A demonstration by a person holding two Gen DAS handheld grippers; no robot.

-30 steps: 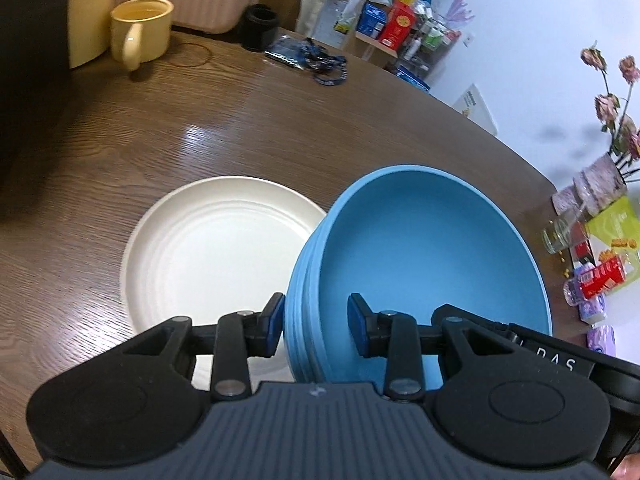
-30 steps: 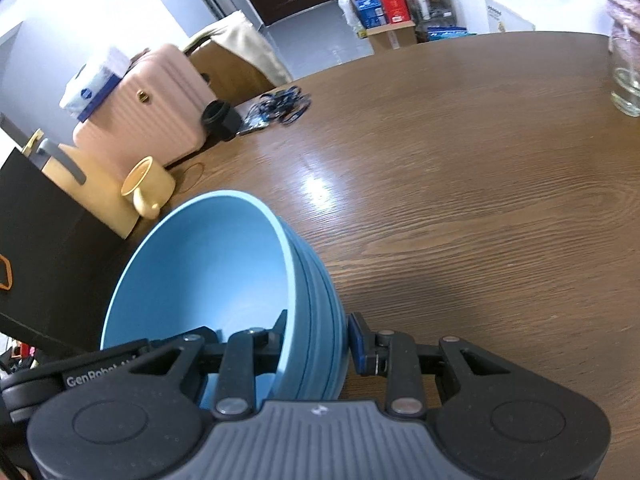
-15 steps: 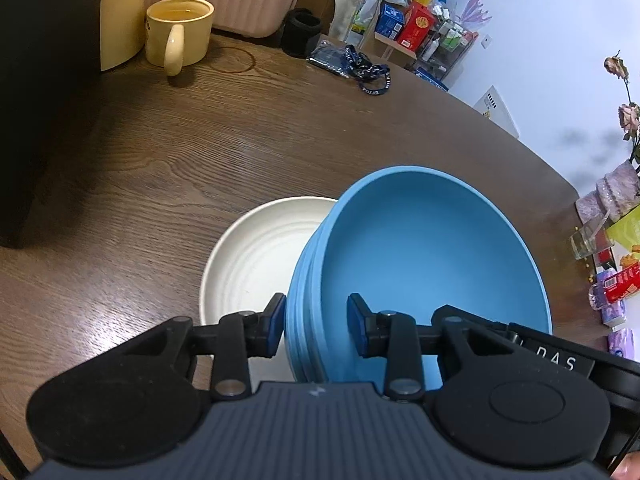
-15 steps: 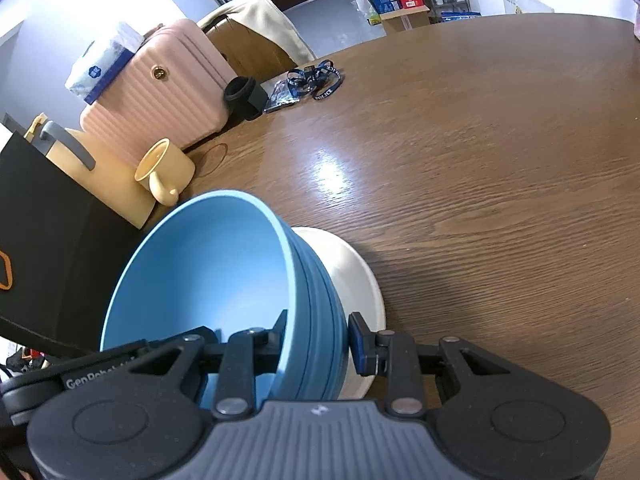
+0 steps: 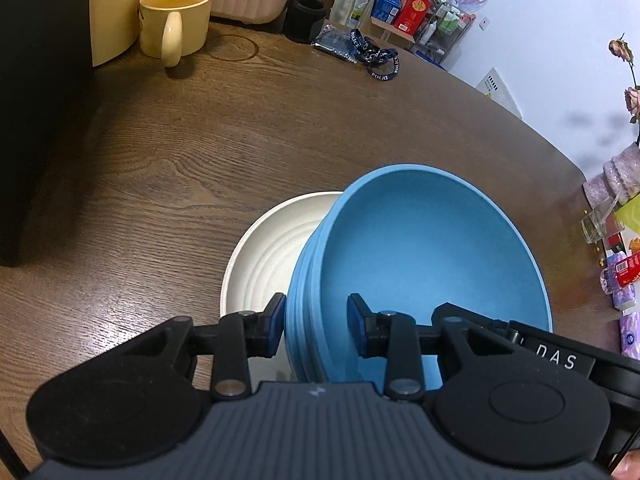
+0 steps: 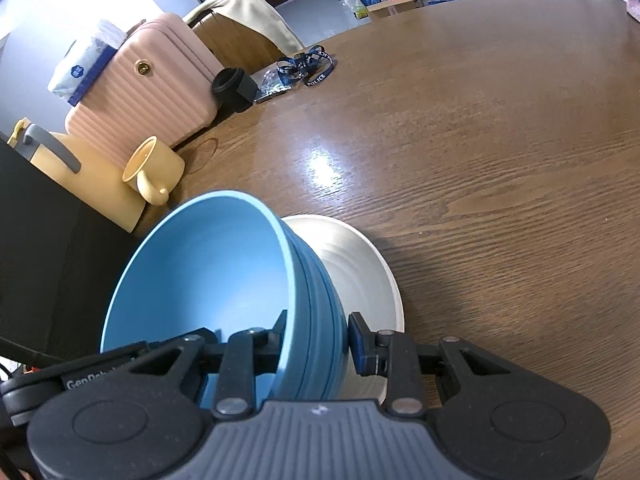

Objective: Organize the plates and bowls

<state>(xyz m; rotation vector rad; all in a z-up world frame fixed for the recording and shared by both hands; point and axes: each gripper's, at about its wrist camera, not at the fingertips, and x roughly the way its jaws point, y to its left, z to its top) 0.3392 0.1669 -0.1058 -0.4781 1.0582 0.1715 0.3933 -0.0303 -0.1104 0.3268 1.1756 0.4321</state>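
Wooden table (image 5: 280,120), flowers (image 5: 624,76) perhaps left-view only

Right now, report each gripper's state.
Left gripper: shut on the blue bowl rim.
Right gripper: shut on the blue bowl's opposite rim.

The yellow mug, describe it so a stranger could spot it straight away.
On the round dark wooden table, look to the far edge, beside the ribbed pink suitcase. The pale yellow ceramic mug stands upright there, the only handled cup.
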